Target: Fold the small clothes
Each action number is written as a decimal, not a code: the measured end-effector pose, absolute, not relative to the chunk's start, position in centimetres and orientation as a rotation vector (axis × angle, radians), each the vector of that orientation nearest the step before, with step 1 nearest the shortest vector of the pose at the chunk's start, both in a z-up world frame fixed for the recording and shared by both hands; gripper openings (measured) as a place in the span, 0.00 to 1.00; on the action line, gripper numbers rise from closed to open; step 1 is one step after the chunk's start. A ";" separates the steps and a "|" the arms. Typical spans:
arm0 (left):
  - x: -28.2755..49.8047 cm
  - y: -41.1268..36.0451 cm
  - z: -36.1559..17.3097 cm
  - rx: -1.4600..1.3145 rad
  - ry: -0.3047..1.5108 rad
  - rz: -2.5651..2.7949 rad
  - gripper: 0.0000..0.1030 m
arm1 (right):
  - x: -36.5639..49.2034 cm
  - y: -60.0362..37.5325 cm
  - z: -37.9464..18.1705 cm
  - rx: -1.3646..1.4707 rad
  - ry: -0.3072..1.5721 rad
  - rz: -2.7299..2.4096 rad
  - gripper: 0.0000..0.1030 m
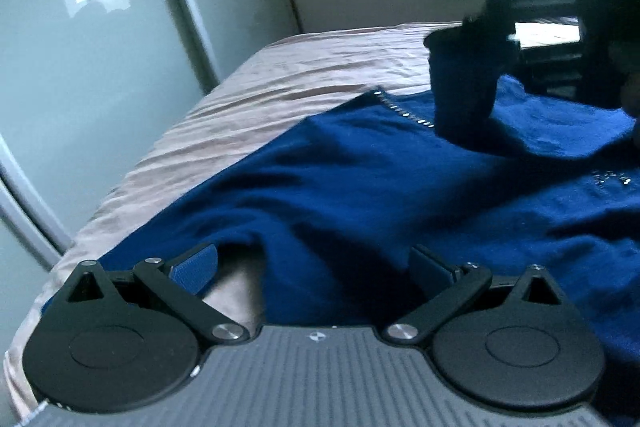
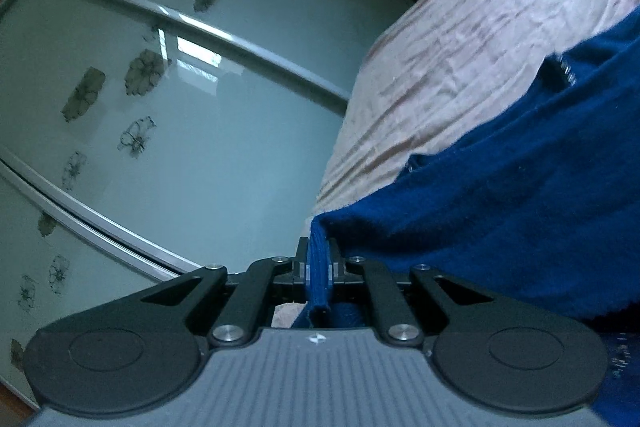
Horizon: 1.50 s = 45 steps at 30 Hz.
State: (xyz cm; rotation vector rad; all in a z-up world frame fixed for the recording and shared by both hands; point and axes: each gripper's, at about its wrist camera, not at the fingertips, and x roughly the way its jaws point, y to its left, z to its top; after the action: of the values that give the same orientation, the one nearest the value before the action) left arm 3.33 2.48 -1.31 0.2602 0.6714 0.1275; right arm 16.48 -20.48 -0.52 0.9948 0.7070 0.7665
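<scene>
My right gripper [image 2: 318, 267] is clamped on a ribbed edge of the blue garment [image 1: 360, 187], lifting it. My left gripper [image 1: 314, 267] hangs spread wide, gripping nothing, over the garment, which lies on the wrinkled pink bedsheet [image 1: 280, 75] beside glass wardrobe doors [image 2: 180, 107].

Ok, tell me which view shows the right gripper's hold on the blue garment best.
The right wrist view: the right gripper is shut on a ribbed edge of the blue garment. The left wrist view shows it only as a dark blur lifting a fold above the bed.
</scene>
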 end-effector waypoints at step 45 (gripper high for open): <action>-5.5 25.9 1.2 0.257 0.721 0.767 1.00 | 7.6 0.6 3.1 0.143 0.662 1.073 0.73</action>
State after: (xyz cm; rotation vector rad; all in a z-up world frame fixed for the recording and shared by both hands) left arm -5.53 25.89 1.23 0.2569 0.7213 0.7672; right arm 7.65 0.60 3.11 0.1429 0.6619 1.0727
